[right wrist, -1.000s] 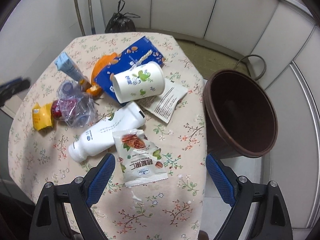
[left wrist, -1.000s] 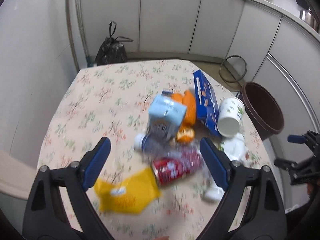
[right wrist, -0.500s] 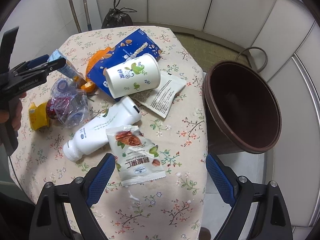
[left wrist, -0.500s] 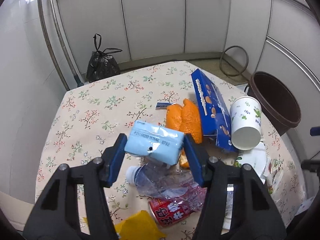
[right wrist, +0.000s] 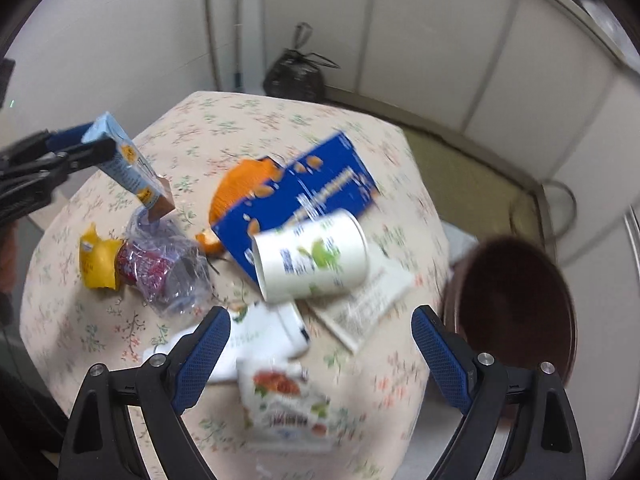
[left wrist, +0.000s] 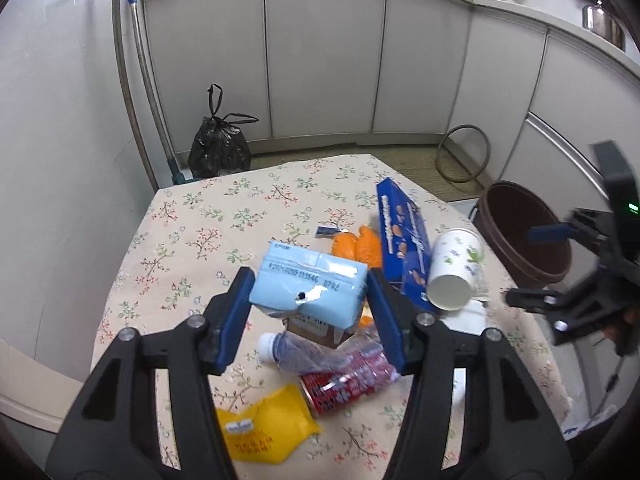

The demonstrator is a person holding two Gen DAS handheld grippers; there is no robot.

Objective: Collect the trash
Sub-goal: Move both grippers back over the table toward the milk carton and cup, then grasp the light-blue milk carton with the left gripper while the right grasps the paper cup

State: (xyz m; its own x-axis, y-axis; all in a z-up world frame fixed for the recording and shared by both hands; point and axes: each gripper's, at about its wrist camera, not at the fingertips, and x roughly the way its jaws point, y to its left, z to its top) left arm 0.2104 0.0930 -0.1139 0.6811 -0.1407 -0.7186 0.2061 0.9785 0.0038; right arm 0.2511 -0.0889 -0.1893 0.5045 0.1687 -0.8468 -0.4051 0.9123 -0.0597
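While the left gripper [left wrist: 308,304] is squeezing the light blue carton [left wrist: 310,286] between its blue pads, the carton is hanging in the air above the crushed clear bottle [left wrist: 320,354]. A second ago those pads were spread wide around the pile, and the carton was standing on the table [left wrist: 208,216]. The right gripper [right wrist: 320,344] is standing wide open with nothing in it, above the white bottle [right wrist: 256,340] and the nut packet [right wrist: 286,404]. Black numbers are printed along the carton's top, but they are too small to read surely. The paper cup [right wrist: 310,256] is lying on its side on the blue box [right wrist: 298,196]. The brown bin [right wrist: 516,308] is sitting just past the table's right edge. The table's far half is bare.
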